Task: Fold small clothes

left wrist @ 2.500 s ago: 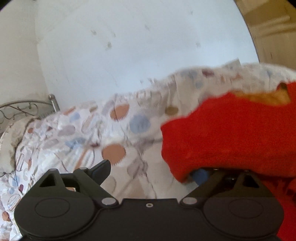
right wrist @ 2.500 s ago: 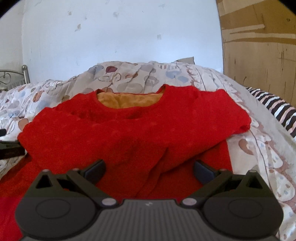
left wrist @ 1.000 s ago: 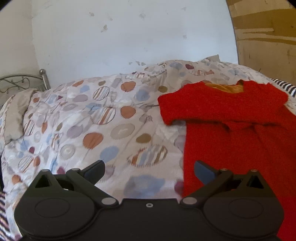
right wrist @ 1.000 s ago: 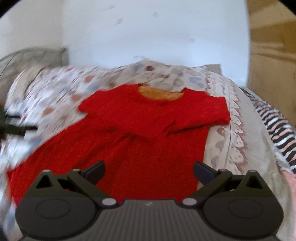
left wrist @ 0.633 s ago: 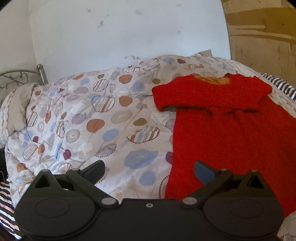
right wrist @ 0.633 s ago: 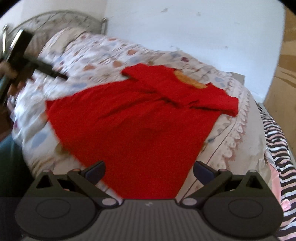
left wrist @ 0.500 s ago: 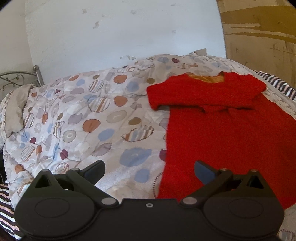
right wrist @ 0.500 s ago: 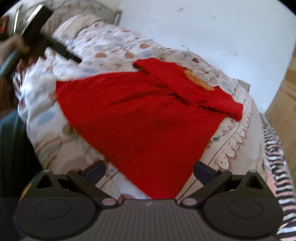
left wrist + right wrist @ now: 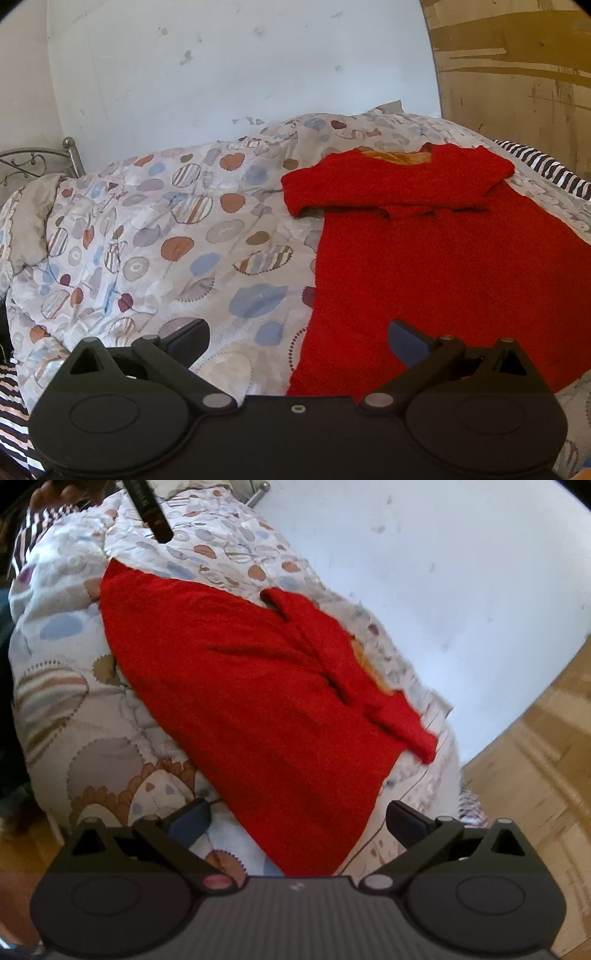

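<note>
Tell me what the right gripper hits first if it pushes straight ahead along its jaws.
Most likely the lower hem of the red knit garment; the right gripper, jaws open, points at it. Depth is uncertain.

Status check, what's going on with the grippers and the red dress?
Both grippers open, empty. Red dress flat on the quilt, sleeves folded in. Nothing blocking.

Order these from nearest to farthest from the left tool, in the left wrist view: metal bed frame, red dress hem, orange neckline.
1. Red dress hem, just ahead, slightly right.
2. Orange neckline, far right, at the dress top.
3. Metal bed frame, far left, by the wall.
</note>
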The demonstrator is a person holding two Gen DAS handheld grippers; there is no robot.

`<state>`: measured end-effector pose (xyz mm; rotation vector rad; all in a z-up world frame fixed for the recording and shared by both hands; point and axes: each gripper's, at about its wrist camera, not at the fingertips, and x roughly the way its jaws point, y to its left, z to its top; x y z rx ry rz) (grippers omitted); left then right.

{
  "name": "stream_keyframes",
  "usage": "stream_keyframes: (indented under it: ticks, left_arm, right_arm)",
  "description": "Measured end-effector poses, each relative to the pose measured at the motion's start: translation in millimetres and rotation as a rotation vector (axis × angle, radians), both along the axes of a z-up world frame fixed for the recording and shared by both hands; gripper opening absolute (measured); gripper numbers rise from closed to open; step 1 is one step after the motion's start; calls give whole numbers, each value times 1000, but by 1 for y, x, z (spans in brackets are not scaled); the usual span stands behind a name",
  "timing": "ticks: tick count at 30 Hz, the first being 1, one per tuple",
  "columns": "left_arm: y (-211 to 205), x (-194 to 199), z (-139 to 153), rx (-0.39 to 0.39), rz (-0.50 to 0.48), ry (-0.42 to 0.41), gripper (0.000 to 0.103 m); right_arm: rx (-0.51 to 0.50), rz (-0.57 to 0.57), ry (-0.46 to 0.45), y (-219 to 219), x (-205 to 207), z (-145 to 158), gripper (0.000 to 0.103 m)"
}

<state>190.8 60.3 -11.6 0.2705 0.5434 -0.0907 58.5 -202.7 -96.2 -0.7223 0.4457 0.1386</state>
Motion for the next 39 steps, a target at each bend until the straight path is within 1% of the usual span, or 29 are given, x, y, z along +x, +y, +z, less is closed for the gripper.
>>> stream_keyframes:
  ticks: [2,5,6,7,8,10,11,13,14,15,16,18,20,23,25,27,29,31,33,35,36,37,38,39]
  left_arm:
    - [0,-3,-1,-4,-2,2,102]
    - [0,-7,-3,-11,-14,2,102]
    - [0,-8,-4,-17,-22,2,102]
    - [0,-10,-4,-24,-32,3,102]
    - [0,-11,-5,-32,-44,3,102]
    - [-2,-15,-7,-43,-71,8,102]
    - [-4,-17,-9,-44,-86,15,102]
    - [-9,-19,-12,-42,-107,28,102]
    - [-11,-20,-14,-37,-116,35,102]
    - [-15,-22,-16,-31,-130,39,102]
    - [-18,-24,-17,-24,-145,37,102]
    - [-23,-30,-19,-18,-182,24,102]
    - [-30,-36,-21,-17,-217,17,102]
    - [-42,-44,-29,-24,-244,13,102]
    - [-51,-50,-34,-25,-263,-2,102]
    - [-61,-54,-40,-14,-288,-10,102]
    - [-73,-52,-49,25,-280,-21,102]
    - [-85,-45,-57,86,-255,-28,102]
    - [-90,-32,-63,130,-209,-29,101]
    - [-87,-17,-65,147,-158,-13,95]
    - [-83,-9,-66,153,-129,-7,90]
    - [-80,-5,-65,158,-103,-8,86]
    - [-75,0,-64,167,-78,-13,84]
    - [-70,5,-63,184,-48,-23,79]
  right_arm:
    - [16,-10,-22,0,-2,1,102]
    - [10,-5,-74,0,-3,-1,102]
    - [9,6,-79,1,-3,-2,96]
    - [9,24,-83,2,-4,-3,87]
    - [7,39,-87,5,-5,-4,82]
    - [-1,59,-89,9,-6,-7,64]
    - [9,67,-83,11,-5,-8,58]
    - [57,76,-59,12,-2,-6,33]
    - [76,78,-48,13,1,-4,26]
    - [90,79,-47,14,3,-1,14]
    - [111,83,-47,14,4,4,9]
    - [200,77,-35,11,10,20,7]
    - [327,55,-7,0,19,40,7]
    - [475,24,26,-18,36,66,7]
    - [557,11,46,-30,48,79,7]
    - [616,9,64,-39,59,90,7]
    - [650,19,67,-45,67,98,7]
    - [656,27,58,-47,73,104,7]
    - [671,29,52,-47,76,108,7]
    - [690,26,52,-48,78,111,7]
    - [695,25,51,-48,78,112,7]
    - [697,25,49,-48,77,113,7]
    - [695,23,44,-48,77,113,7]
    - [694,20,40,-49,77,113,7]
